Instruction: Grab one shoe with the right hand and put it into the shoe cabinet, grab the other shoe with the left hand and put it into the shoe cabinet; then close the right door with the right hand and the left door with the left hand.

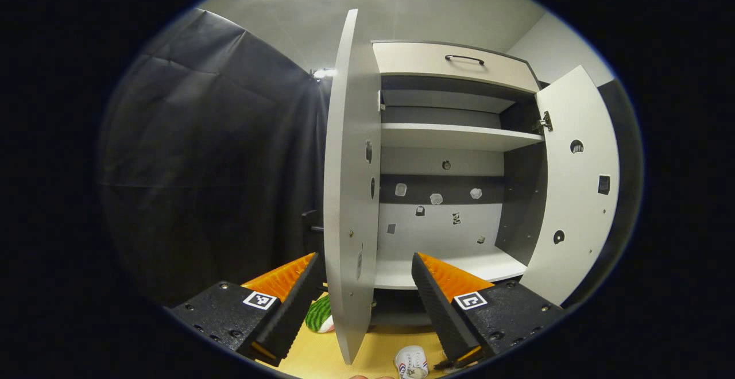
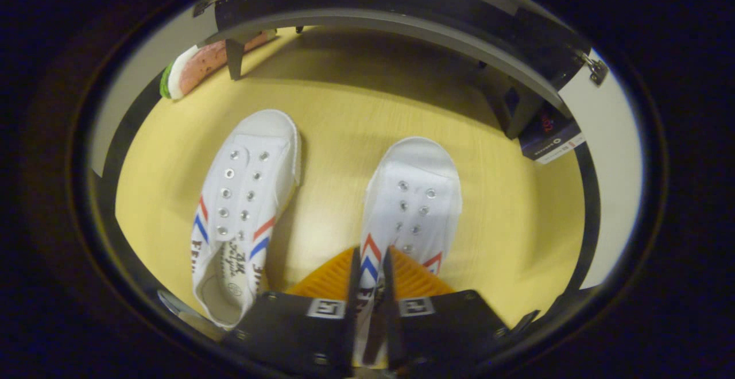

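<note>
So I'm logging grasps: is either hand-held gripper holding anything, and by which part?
The right hand-held gripper is shut on the right shoe, pinching its side wall at the opening. The left hand-held gripper is open, holding nothing.

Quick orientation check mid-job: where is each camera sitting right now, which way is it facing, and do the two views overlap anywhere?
Left gripper view: rides the left claw, held upright, facing the open shoe cabinet past the left door edge; its own spread fingers show at the bottom.
Right gripper view: rides the right claw, tilted down at the yellow floor, its fingers pinching the side of the right shoe, with the left shoe alongside.
Shared: the cabinet's underside, the floor, the watermelon slice toy.
</note>
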